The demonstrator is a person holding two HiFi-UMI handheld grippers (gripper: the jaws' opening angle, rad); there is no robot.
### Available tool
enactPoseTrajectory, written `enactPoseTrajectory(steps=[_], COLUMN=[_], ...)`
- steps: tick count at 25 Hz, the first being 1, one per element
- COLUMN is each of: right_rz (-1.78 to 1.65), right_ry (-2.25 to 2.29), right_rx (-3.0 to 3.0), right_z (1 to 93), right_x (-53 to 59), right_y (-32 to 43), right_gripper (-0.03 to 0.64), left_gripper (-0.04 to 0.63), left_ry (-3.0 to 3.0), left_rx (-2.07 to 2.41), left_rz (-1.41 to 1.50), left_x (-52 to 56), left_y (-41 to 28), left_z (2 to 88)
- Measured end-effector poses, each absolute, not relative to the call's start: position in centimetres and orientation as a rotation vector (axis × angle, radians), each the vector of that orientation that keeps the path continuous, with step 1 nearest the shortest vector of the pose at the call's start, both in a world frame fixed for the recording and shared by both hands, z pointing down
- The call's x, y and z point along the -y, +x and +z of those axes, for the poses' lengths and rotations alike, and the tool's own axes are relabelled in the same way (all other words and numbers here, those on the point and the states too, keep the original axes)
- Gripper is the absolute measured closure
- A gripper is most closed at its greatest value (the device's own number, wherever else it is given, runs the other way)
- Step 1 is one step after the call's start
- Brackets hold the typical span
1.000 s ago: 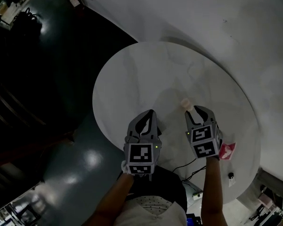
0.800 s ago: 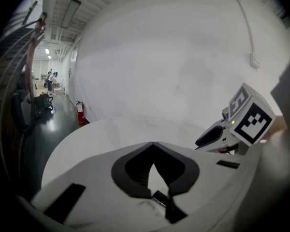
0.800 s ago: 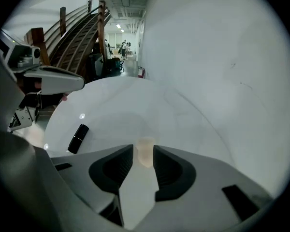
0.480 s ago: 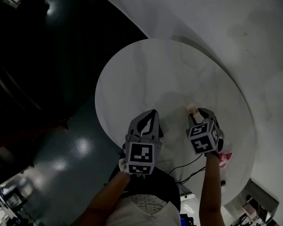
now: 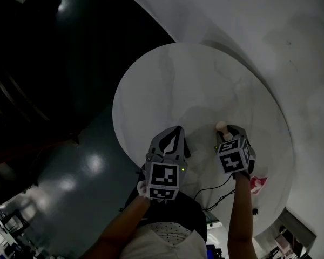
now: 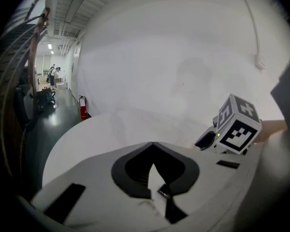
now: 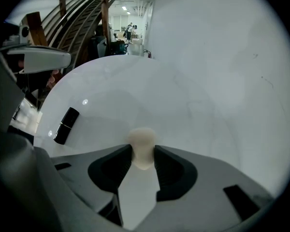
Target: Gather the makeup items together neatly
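A beige makeup sponge [image 7: 143, 146] sits between the pads of my right gripper [image 7: 143, 152], which is shut on its narrow end; its rounded head sticks out past the tips. The head view shows the sponge [image 5: 221, 127] at the tip of the right gripper [image 5: 225, 130], over the near right part of the round white table [image 5: 194, 85]. A black lipstick tube [image 7: 66, 125] lies on the table left of the sponge. My left gripper [image 5: 177, 129] hovers at the table's near edge. Its jaws meet at the tips in the left gripper view, with nothing between them [image 6: 153, 144].
A pink packet [image 5: 257, 184] lies on the table behind my right gripper, partly hidden by it. A small dark item [image 5: 255, 212] sits at the table's near edge. A thin cable [image 5: 216, 190] runs below the arms. Dark floor lies left of the table, a white wall beyond it.
My right gripper has drawn back slightly toward me with the sponge still between its jaws. The head camera has shifted a little. My left gripper has hardly moved.
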State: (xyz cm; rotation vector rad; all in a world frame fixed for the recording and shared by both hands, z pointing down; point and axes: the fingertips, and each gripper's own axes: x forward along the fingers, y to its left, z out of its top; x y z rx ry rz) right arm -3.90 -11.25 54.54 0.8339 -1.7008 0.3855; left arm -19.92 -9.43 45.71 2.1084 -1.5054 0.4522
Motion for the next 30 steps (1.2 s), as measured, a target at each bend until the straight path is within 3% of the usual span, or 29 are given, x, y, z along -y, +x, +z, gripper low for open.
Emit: enactPoseTrajectory(steps=[18, 30], right_rz=[0.798, 1.086], right_ry=[1.154, 1.599], right_rx=[1.844, 1.835], right_z=[51.9, 48.9], right_x=[12.2, 15.0], right_y=[-4.4, -2.2], right_gripper=[0.454, 0.456], left_gripper=[0.560, 0.560], left_ry=[2.172, 2.235], left_rx=[1.471, 1.391], left_rz=[0.454, 0.444], left_x=[10.0, 13.1], left_y=[-18.7, -15.3], left_z=[44.9, 44.1])
